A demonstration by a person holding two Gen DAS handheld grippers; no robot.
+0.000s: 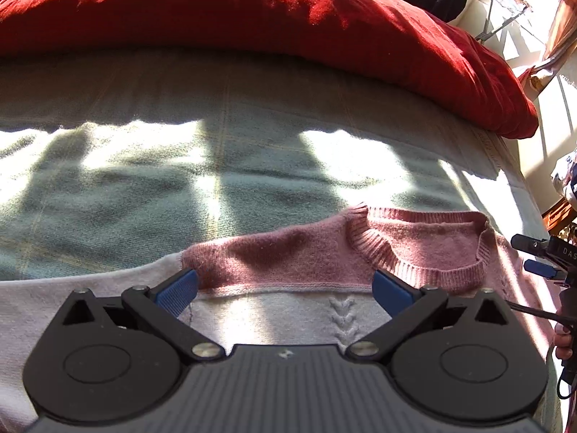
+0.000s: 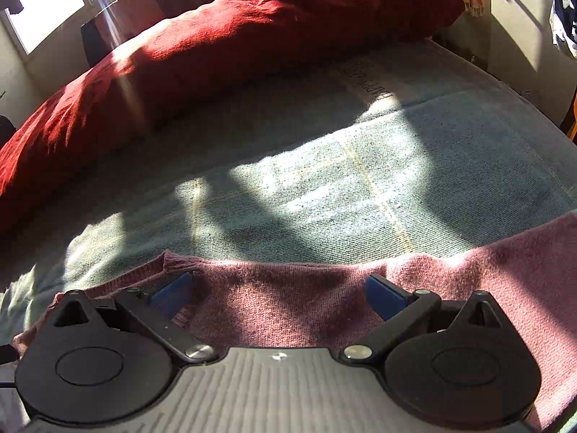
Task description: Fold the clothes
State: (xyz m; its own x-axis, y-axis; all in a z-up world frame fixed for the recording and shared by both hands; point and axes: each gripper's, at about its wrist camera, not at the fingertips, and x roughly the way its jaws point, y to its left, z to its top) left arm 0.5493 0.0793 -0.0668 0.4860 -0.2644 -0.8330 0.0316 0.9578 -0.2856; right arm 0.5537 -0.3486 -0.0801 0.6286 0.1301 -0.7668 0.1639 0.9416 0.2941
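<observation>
Hovering w/ both claws spread over the sweater (image 1: 414,252), which lies flat on the bed (image 1: 252,180) below the red duvet (image 1: 252,11). We hold left gripper (image 1: 285,287) and right gripper (image 2: 277,294) at the shoulders, prob. for a symmetric grab, nothing pinched yet.

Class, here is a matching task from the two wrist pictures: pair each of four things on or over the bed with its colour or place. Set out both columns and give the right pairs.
Things
1. thick red duvet
2. grey-green woven blanket
3. ribbed pink collar
4. right gripper

Descriptions
A. spread flat under the pink and white knitted sweater
B. open, over the sweater's pink shoulder
C. piled along the far side of the bed
D. lies between the two grippers, seen right of the left gripper

Pairs: 1-C, 2-A, 3-D, 4-B
</observation>
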